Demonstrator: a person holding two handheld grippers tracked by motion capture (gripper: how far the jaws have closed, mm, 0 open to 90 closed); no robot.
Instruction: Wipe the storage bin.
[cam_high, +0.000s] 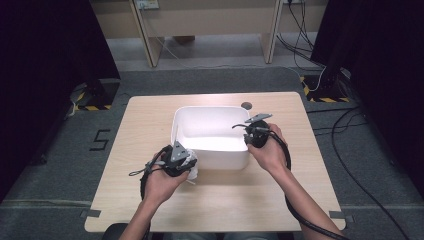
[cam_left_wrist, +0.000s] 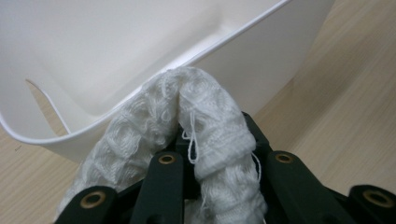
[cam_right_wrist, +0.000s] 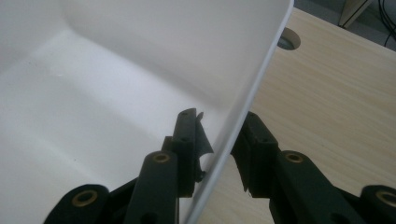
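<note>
A white plastic tub (cam_high: 210, 135) sits in the middle of a light wooden desk (cam_high: 140, 130), with a person's forearms coming in from the near edge. In the high view the left claw (cam_high: 186, 162) sits at the tub's near left corner, with a bit of white cloth (cam_high: 192, 172) just under it — too small there to tell what it is. The left gripper view settles it: a white knitted cloth (cam_left_wrist: 205, 121) is bunched up and folded between the two black jaws, which are closed tight on it, loose threads hanging off the fold. The bunch rises just in front of the tub's rim (cam_left_wrist: 140, 91), seemingly touching its outer wall.

The right claw (cam_high: 247, 134) is at the tub's right side in the high view, where its grip is hard to read. The right gripper view shows it plainly — the tub's thin right wall (cam_right_wrist: 243, 107) runs between the jaws, one jaw inside the tub and one outside over the desk (cam_right_wrist: 336, 93); the jaws are closed in on the wall, pads at or very near it. That view also shows the tub's bare white floor (cam_right_wrist: 70, 107) and a round cable hole (cam_right_wrist: 289, 38) in the desk beyond the rim.
</note>
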